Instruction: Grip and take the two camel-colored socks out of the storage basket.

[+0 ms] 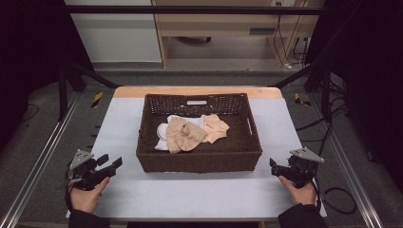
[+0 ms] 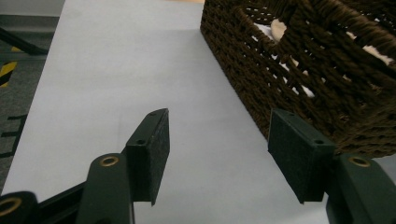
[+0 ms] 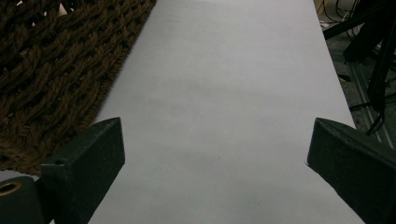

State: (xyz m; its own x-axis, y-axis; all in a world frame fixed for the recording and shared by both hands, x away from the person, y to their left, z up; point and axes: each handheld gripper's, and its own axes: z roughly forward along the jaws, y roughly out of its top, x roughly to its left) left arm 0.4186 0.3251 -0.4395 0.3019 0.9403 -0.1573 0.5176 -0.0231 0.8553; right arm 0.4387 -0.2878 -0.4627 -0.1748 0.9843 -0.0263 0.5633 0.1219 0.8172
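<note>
A dark brown woven basket stands in the middle of the table, holding beige cloths and a white cloth. My left gripper rests low at the front left, a little left of the basket's near corner, jaws open with nothing between them. In the left gripper view the gripper points along the basket's left wall. My right gripper sits at the front right beside the basket's other near corner. In the right gripper view the gripper is open wide over bare white tabletop, with the basket at left.
The white table cover runs wide in front of the basket and along both its sides. Metal rails flank the table. Cables lie on the floor at right, and a wooden desk stands beyond the far edge.
</note>
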